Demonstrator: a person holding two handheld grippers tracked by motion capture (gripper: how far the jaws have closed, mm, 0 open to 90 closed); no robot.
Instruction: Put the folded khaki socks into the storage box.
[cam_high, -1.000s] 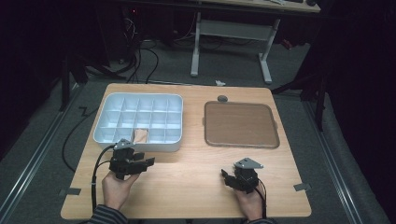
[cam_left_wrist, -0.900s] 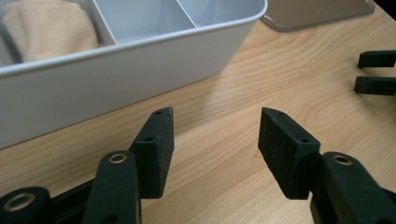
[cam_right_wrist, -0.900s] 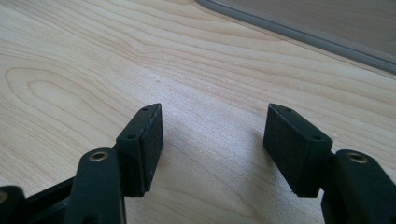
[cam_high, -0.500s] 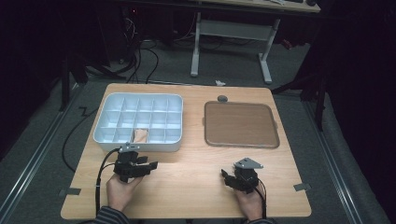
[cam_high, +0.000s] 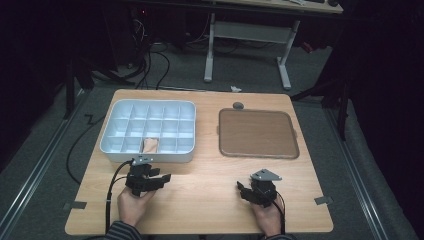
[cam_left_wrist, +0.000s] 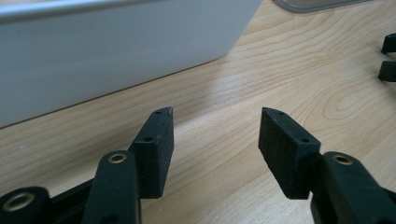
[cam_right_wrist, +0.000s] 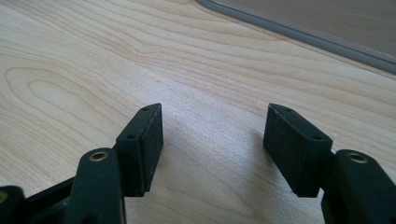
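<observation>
Both grippers rested empty on the table's near edge.

The left gripper (cam_high: 161, 178) and right gripper (cam_high: 241, 190) had jaws apart, gripping nothing. Beyond, one tan piece (cam_high: 150, 145) already lay in the bin's (cam_high: 116, 153) near row; the tray (cam_high: 258, 133) looked bare, so little seemed left.

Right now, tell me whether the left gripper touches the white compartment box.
Apart. In the left gripper view, the left gripper has open jaws over bare table, with a strip of wood between them and the white compartment box.
</observation>
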